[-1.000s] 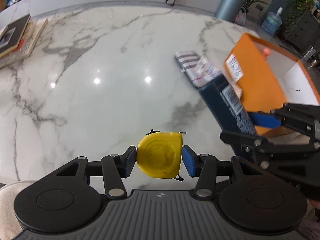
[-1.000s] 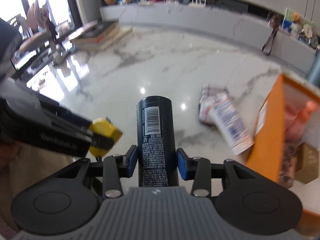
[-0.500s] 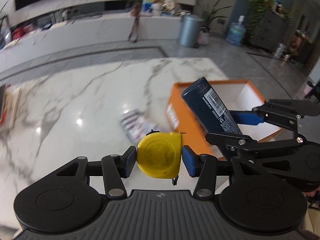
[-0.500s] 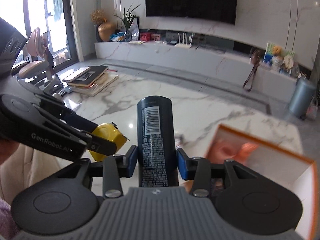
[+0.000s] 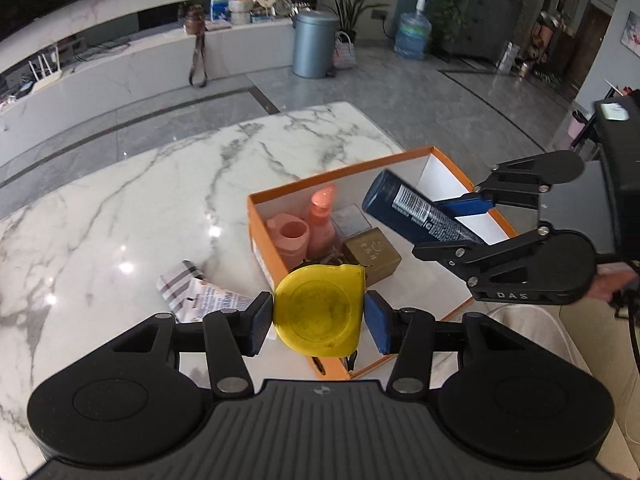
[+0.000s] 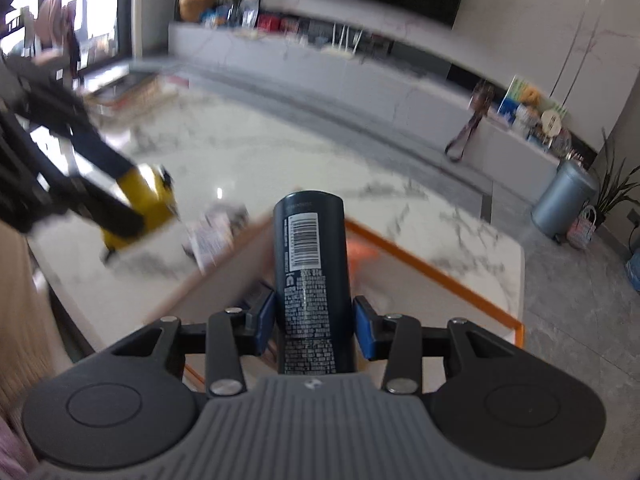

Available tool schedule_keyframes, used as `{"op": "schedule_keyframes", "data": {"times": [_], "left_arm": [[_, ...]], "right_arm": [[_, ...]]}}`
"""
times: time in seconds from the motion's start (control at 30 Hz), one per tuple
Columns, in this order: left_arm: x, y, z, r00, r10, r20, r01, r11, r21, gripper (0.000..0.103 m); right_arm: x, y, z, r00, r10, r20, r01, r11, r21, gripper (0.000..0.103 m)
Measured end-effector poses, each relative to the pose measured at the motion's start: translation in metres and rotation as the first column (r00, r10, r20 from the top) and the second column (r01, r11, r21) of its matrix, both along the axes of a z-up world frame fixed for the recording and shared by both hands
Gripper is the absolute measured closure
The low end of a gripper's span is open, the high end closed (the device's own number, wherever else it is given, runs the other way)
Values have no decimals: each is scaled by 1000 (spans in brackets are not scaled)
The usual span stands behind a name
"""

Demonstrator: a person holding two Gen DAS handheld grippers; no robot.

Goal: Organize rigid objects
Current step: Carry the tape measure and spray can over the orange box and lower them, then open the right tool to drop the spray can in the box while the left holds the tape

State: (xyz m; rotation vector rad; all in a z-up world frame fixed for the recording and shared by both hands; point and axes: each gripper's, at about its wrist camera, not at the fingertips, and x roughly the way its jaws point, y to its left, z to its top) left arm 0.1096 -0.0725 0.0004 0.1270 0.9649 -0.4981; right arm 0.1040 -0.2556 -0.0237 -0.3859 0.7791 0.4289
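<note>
A yellow tape measure [image 5: 320, 312] is held clamped in the left gripper [image 5: 318, 320] at the orange box's [image 5: 260, 236] near corner, while a dark spray can [image 6: 312, 280] is gripped by the right gripper [image 6: 314, 324] above the box. Delivery appears under way; lowering and release inside are called for next.

A white marble table with grey veins [image 5: 120, 216] stands on glossy grey stone floor [image 5: 420, 96] — behind it a long pale marble console [image 5: 132, 68], a grey-blue metal bin [image 5: 313, 44] and a blue water jug [image 5: 412, 32].
</note>
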Motion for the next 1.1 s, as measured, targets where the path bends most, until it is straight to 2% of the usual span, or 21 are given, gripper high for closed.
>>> {"op": "schedule_keyframes", "data": {"times": [0.13, 0.27, 0.4, 0.5, 0.6, 0.73, 0.83, 0.97, 1.1], "left_arm": [[16, -9, -14, 999, -10, -43, 10, 1000, 4, 46], [23, -11, -19, 998, 0, -68, -1, 1000, -15, 46], [31, -13, -23, 997, 9, -77, -10, 1000, -11, 46], [35, -12, -25, 995, 14, -94, -16, 1000, -20, 46], [40, -14, -27, 995, 18, -100, -21, 1000, -21, 46], [46, -18, -30, 996, 10, -89, -11, 1000, -9, 46], [49, -18, -31, 996, 4, -95, -6, 1000, -28, 46], [51, -15, -32, 995, 4, -97, -8, 999, -41, 46], [52, -12, -34, 995, 5, -103, -11, 998, -55, 46]], "right_arm": [[22, -7, -24, 990, 78, -115, -84, 995, -45, 60], [38, -2, -49, 952, 200, -232, -224, 971, -80, 60], [53, 9, -70, 882, 321, -346, -364, 929, -64, 60], [66, 17, -85, 808, 406, -428, -467, 883, -44, 61], [84, 22, -91, 743, 459, -486, -513, 858, 26, 62], [101, 37, -102, 656, 512, -555, -581, 811, 63, 63], [109, 48, -111, 613, 528, -587, -598, 796, 91, 64], [117, 52, -116, 588, 530, -611, -582, 802, 135, 67], [121, 47, -118, 605, 505, -616, -557, 821, 125, 68]]}}
